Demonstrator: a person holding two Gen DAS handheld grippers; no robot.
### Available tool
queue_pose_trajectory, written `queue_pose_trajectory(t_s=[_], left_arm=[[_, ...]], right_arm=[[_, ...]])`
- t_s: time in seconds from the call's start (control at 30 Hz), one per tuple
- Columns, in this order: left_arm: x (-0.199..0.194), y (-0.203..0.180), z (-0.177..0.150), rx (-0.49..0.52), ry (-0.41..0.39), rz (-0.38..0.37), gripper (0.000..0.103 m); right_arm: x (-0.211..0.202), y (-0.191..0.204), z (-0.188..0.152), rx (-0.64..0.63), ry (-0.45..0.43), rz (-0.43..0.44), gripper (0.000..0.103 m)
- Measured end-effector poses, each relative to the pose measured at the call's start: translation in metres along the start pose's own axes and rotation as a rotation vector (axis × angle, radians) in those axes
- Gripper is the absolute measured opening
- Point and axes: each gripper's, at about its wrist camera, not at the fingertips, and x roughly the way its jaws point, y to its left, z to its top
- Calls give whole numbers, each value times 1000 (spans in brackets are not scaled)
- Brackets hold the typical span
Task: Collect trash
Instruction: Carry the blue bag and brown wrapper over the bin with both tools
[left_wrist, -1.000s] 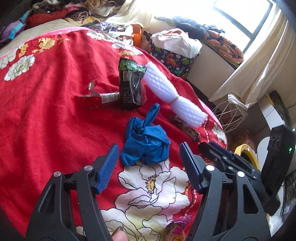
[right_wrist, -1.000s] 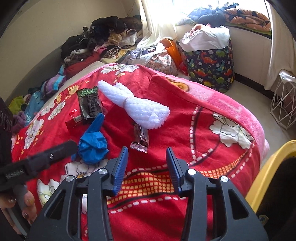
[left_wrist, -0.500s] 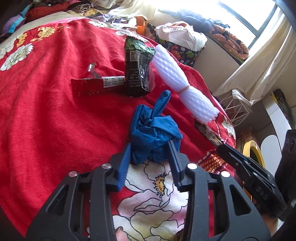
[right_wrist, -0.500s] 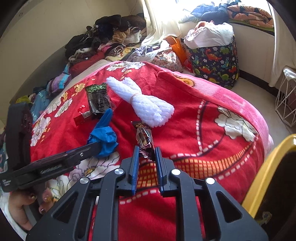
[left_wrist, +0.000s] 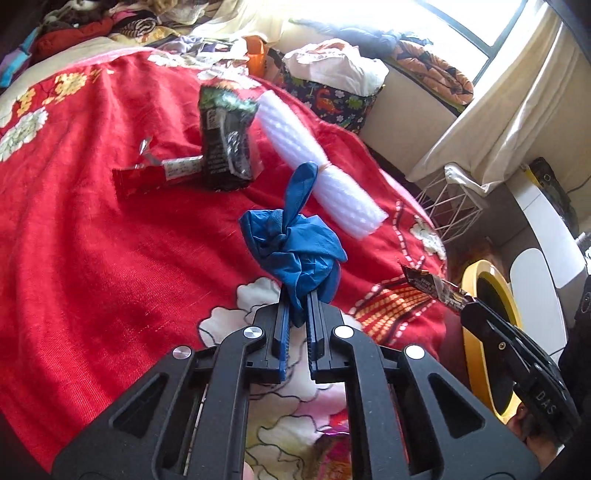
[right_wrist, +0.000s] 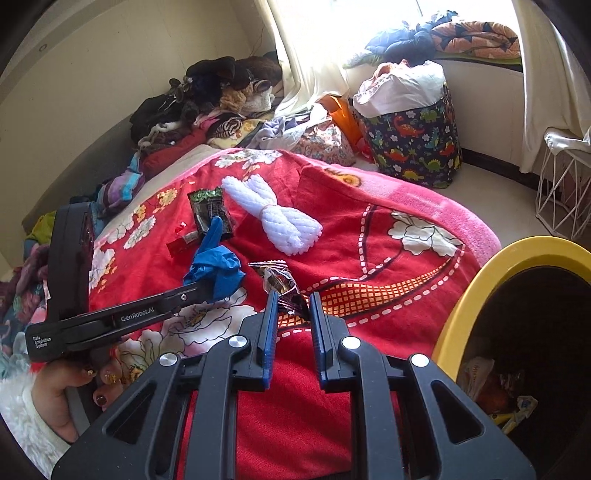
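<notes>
Lettering (white) reads "GenRobot.AI" (right_wrist: 136, 315).

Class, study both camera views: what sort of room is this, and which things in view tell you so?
Most likely a lived-in bedroom. A bed under a red floral blanket fills the view, clothes are piled against the wall, and a full dinosaur-print hamper stands by the curtained window.

Blanket (left_wrist: 92, 240): red, white flowers. Crumpled glove (left_wrist: 295, 251): blue. Foam netting (left_wrist: 321, 177): white. Snack bag (left_wrist: 225, 147): black, green top. Bin (right_wrist: 480, 280): yellow rim. Hamper (right_wrist: 413, 147): navy, dinosaur print. Claw pads (right_wrist: 267, 325): blue.
</notes>
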Motion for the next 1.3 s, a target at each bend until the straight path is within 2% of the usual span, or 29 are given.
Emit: queue_pose_trajectory(t_s=[0.5,1.3], left_arm=[[-33,-48,7,88,-72,-76,4],[-52,-114,-9,219,-80,-180,4]], right_arm=[[-45,-23,11,62,-98,-21,16],[-118,-71,3,161,-209,-136,16]])
